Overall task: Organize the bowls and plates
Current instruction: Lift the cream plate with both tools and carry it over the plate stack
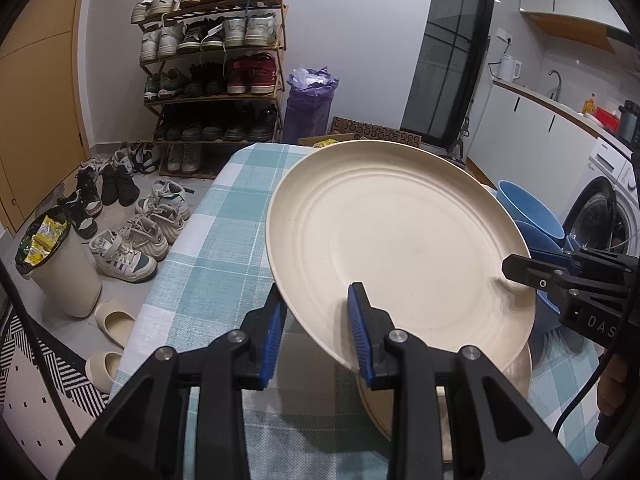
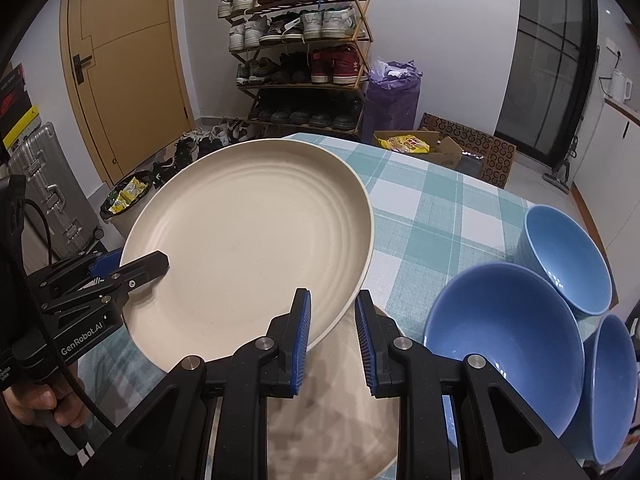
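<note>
You have the cream plate [image 1: 396, 240] up off the table [image 1: 224, 240] between both tools; your left gripper [image 1: 320, 332] pinches its near rim, one blue pad under the rim and one on top, and your right gripper [image 2: 332, 336] is clamped the same way on the rim at the other side; both pairs of fingers are closed on that plate, neither is free. The plate hangs tilted above the near part of the checked tablecloth, its far rim higher than the rim you hold; directly beneath it lies a second plate [image 2: 344, 412] of the same cream colour, flat on the cloth close to the near edge of the table, partly hidden by your fingers and by shadow.

By my reading the plates are the part in hand; the lifted one sits over the lower one, so it looks ready to go down as a stack, though it is not yet resting on anything. Whether more plates lie out of sight you cannot tell from these views.

The bowls look like the part left; three blue bowls [image 2: 504, 328] stand grouped toward the right edge of the table, touching or nearly touching, each on its own and leaning a little, none nested inside another. Judged from this, you are roughly midway: plates close to stacked, bowls untouched.
</note>
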Motion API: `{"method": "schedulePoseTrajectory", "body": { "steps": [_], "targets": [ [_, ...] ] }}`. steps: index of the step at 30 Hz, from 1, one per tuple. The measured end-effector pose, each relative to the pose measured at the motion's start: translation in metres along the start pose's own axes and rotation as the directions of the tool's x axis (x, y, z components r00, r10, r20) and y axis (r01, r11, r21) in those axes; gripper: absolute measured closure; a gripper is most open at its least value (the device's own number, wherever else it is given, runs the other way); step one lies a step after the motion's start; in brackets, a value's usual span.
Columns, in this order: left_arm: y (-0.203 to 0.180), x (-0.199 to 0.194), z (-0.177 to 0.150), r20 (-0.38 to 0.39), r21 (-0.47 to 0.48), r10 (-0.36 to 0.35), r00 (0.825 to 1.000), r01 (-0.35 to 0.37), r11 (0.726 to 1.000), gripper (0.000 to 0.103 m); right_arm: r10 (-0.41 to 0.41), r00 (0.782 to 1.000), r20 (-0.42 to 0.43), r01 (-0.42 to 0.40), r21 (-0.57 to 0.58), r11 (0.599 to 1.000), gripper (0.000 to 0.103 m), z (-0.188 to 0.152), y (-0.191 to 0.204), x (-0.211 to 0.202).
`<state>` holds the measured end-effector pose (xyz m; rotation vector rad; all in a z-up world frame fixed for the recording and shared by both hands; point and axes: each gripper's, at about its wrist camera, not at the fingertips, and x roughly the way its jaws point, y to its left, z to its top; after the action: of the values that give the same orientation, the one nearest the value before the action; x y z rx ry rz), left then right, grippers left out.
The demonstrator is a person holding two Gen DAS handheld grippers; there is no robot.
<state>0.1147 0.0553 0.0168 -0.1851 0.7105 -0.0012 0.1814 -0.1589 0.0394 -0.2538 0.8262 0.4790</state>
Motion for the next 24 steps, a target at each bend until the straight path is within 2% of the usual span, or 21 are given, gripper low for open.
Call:
{"method": "schedulePoseTrajectory", "body": {
  "steps": [9, 24],
  "targets": [
    [-0.018, -0.001, -0.004, -0.011, 0.057, -0.012, 1.0, 0.013, 0.998, 0.073, -0.006, 1.0, -0.019, 0.007, 0.043, 0.999, 0.08, -0.021, -0.011, -0.007],
    [-0.034, 0.007, -0.014, -0.074, 0.128, -0.025, 0.997, 0.034, 0.991, 0.073, -0.029, 0.998, -0.063, 0.036, 0.099, 0.994, 0.08, -0.048, -0.018, -0.012]
  ]
}}
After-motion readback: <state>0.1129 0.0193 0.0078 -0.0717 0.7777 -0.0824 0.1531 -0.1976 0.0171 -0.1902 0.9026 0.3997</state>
